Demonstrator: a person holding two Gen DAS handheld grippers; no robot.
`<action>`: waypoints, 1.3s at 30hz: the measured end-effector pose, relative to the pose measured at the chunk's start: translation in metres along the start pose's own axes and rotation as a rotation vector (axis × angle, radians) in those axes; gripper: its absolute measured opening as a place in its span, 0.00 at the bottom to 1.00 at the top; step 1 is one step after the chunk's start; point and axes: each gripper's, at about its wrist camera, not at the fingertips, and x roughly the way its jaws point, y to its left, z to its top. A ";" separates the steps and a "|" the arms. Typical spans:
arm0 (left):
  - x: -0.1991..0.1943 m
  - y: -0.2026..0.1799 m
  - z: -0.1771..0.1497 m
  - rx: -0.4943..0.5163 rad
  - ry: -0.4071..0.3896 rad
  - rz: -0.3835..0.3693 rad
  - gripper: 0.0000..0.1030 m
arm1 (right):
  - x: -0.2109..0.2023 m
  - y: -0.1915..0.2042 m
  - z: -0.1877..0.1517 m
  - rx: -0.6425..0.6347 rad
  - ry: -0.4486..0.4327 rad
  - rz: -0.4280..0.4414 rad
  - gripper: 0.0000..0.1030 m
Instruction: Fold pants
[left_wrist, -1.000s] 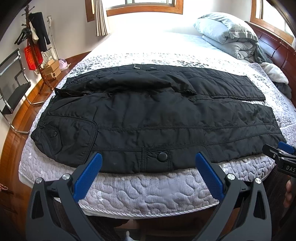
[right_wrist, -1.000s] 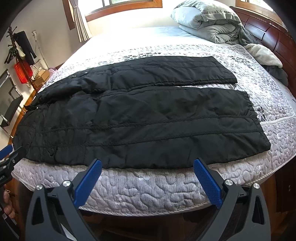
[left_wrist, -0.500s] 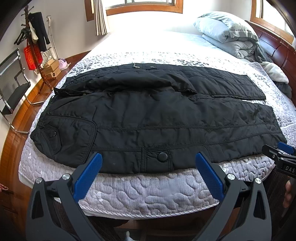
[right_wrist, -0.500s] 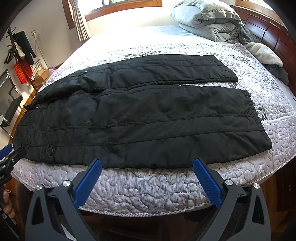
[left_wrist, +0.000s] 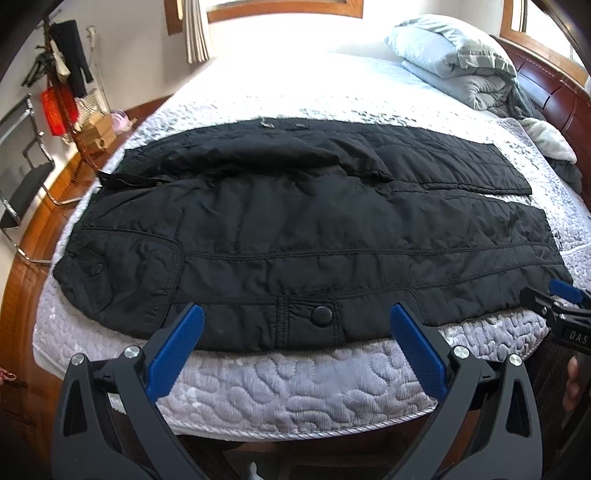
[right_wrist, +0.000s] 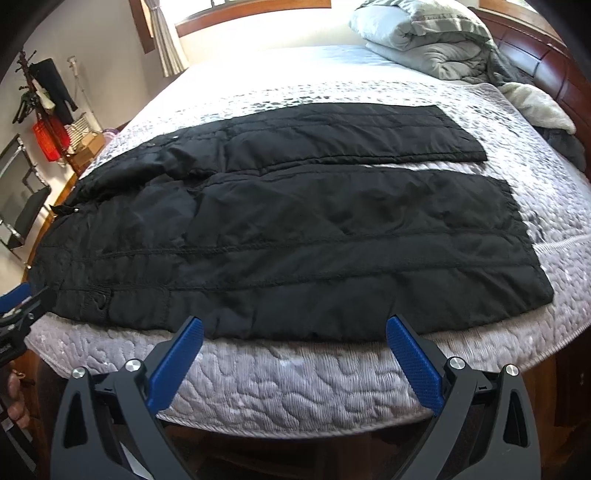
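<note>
a home bedroom: quilted bed (left_wrist: 295, 380), folded duvet (right_wrist: 424, 40), wooden headboard (right_wrist: 554, 62), curtained window (left_wrist: 197, 29).

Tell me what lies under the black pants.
The black pants lie flat on a pale quilted bedspread, which shows all around them on the bed. Whether anything else lies beneath the fabric cannot be seen. Both grippers, left and right, hang open before it.

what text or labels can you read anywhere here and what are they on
"DAS" in white letters on the black body of the right claw, at the right edge of the left wrist view; the word runs out of frame there.
The red hanging item by the wall: any marking on it is too blurred to read.
Black pants: no readable label; the snap button is plain.
Left claw: no text visible.
</note>
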 end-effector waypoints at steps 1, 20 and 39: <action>0.002 0.000 0.005 -0.011 -0.016 -0.018 0.97 | 0.001 -0.001 0.005 -0.006 -0.001 0.007 0.97; 0.131 -0.027 0.273 0.089 0.113 -0.290 0.97 | 0.146 -0.017 0.266 -0.294 0.195 0.490 0.96; 0.277 -0.089 0.366 0.459 0.216 -0.429 0.97 | 0.289 -0.008 0.362 -0.555 0.418 0.679 0.96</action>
